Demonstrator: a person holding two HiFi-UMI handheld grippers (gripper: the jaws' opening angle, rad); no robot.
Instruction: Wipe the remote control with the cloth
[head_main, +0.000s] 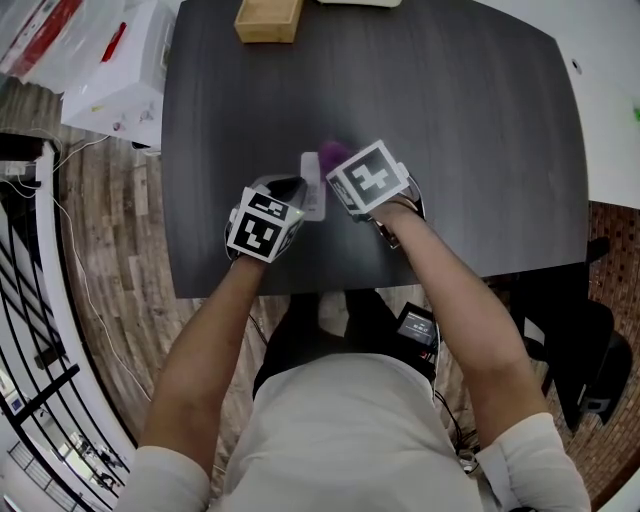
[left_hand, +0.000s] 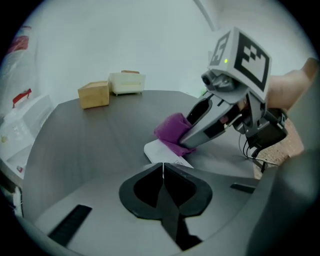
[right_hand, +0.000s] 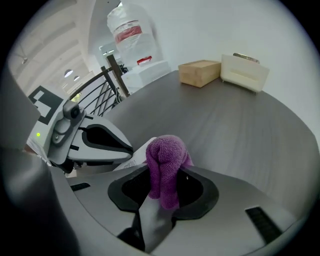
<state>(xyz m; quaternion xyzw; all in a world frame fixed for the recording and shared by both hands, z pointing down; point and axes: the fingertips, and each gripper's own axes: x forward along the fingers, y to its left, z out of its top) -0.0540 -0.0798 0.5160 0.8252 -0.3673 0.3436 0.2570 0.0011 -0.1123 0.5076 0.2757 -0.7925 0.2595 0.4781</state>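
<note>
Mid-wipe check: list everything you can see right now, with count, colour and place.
table: one, dark grey, under everything
remote control: one, white, flat on the table between the grippers
cloth: one, purple, bunched in the right gripper, over the remote's far end
box: one, tan, far edge of the table
container: one, cream, beside the box at the far edge
bags: white plastic with red print, count unclear, off the table's far left corner
left gripper: one, grey, jaws shut, tips at the remote's near end
right gripper: one, grey, jaws shut on the cloth
arms: two, forearms bare, reaching over the near table edge
</note>
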